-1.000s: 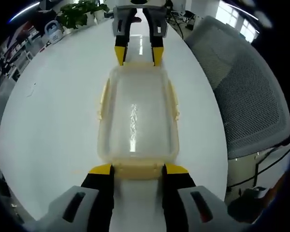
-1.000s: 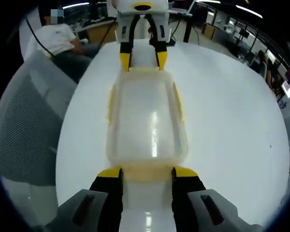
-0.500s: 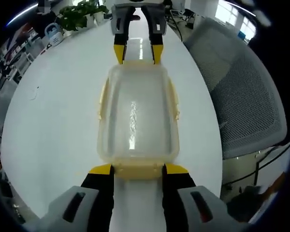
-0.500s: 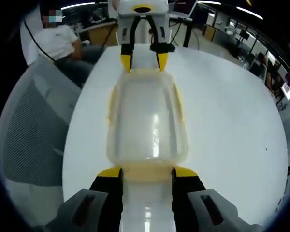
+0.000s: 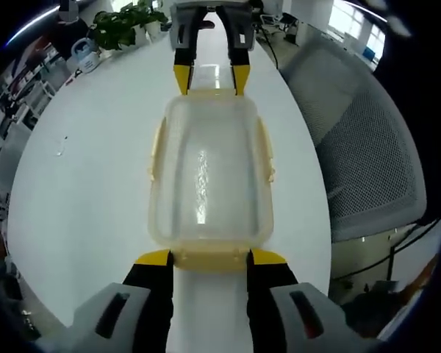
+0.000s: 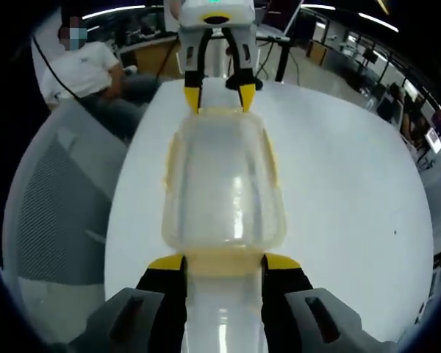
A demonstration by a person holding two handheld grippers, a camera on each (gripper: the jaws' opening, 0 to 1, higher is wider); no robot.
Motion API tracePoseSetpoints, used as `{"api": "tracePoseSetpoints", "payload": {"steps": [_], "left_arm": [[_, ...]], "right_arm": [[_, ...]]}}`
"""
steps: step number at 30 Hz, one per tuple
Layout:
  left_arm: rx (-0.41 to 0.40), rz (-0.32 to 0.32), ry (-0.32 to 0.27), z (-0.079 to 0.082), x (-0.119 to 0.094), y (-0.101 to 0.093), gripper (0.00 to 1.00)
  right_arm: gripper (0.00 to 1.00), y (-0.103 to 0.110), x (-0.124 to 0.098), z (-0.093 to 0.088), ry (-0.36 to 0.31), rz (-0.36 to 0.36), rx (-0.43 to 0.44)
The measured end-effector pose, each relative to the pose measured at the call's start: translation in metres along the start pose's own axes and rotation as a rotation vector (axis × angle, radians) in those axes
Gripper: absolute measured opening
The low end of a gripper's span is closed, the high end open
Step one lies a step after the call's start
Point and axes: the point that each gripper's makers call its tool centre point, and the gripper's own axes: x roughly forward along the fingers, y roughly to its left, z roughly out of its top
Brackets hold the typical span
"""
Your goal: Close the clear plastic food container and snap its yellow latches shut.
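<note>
- Lying flat on the white table [image 5: 81, 184], the clear container [image 5: 209, 173] sits between the two grippers, lid on, one gripper at each short end.
- Left gripper [image 5: 209, 257]: in the left gripper view its yellow-tipped jaws stand apart, one on each side of the yellow latch [image 5: 209, 259] at the near short end, tips close against the container's corners. Whether they squeeze the latch I cannot tell.
- Right gripper [image 6: 223, 262]: in the right gripper view its jaws are likewise spread either side of the near end latch [image 6: 222, 262]; a firm grip cannot be made out.
- Each view shows the other gripper at the far end: the right gripper [image 5: 211, 79] at the top of the left gripper view, the left gripper [image 6: 219, 98] at the top of the right gripper view, tips at the container's far edge.
- Side latches [image 5: 265, 154] run along both long edges, close against the walls.
- Left gripper view alone: a grey mesh chair [image 5: 367, 154] to the right and a potted plant [image 5: 125, 16] beyond the table.
- Right gripper view alone: a seated person [image 6: 81, 70] in a white shirt at upper left, a chair back [image 6: 51, 213] on the left, and office desks [image 6: 367, 51] behind.
</note>
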Motion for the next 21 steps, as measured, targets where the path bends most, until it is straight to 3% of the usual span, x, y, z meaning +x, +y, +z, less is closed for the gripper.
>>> {"api": "tracePoseSetpoints", "payload": {"steps": [21], "left_arm": [[-0.003,0.003,0.0,0.008,-0.013,-0.007,0.38]], "right_arm": [[0.38,0.006,-0.016,0.006,-0.011,0.0,-0.012]]}}
